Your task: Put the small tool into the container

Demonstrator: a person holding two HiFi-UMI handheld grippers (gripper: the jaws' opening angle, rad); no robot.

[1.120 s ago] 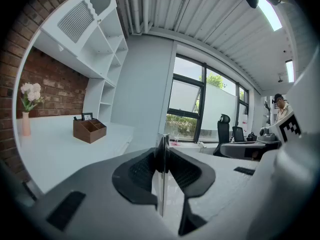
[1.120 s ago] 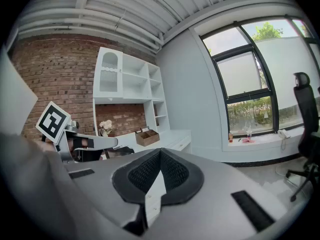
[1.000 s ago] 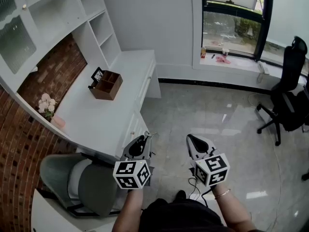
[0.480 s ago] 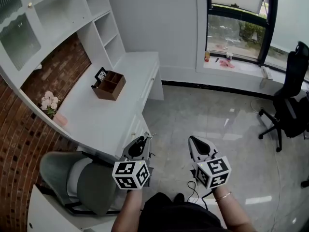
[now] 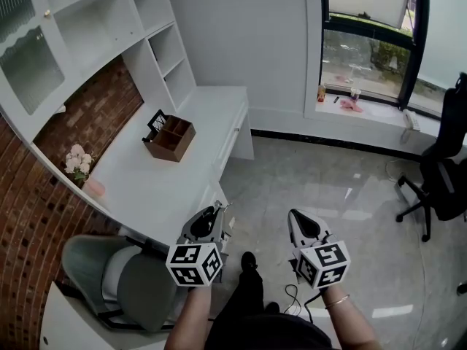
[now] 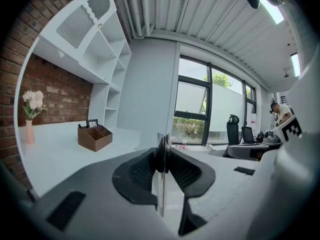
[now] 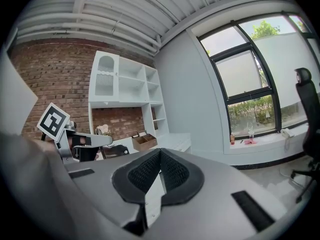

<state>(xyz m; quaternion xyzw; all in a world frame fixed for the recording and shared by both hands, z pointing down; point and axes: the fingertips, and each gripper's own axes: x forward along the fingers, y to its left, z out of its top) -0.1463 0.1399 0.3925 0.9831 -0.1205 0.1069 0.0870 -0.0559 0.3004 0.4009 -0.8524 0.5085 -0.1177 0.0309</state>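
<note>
My left gripper [image 5: 213,211] [image 6: 162,151] is shut on a small thin metal tool [image 6: 160,184], whose tip pokes out past the jaws [image 5: 223,208]. It hovers over the near end of the white desk [image 5: 157,188]. The container, a brown wooden organizer [image 5: 171,138] [image 6: 95,138] [image 7: 145,141] with compartments, stands far ahead on that desk. My right gripper [image 5: 299,216] [image 7: 160,154] is shut with nothing in it, level with the left one and above the floor. The left gripper [image 7: 75,141] also shows in the right gripper view.
A grey chair [image 5: 120,279] sits under the desk's near end. Flowers in a pink vase [image 5: 80,168] stand by the brick wall. White shelves [image 5: 87,20] rise behind the desk. A black office chair [image 5: 445,173] is at the right, a cable [image 5: 292,294] on the floor.
The view has advanced and turned toward the desk, so the organizer sits lower and further right in the head view. A foot now shows between the grippers. Both grippers keep their pose.
</note>
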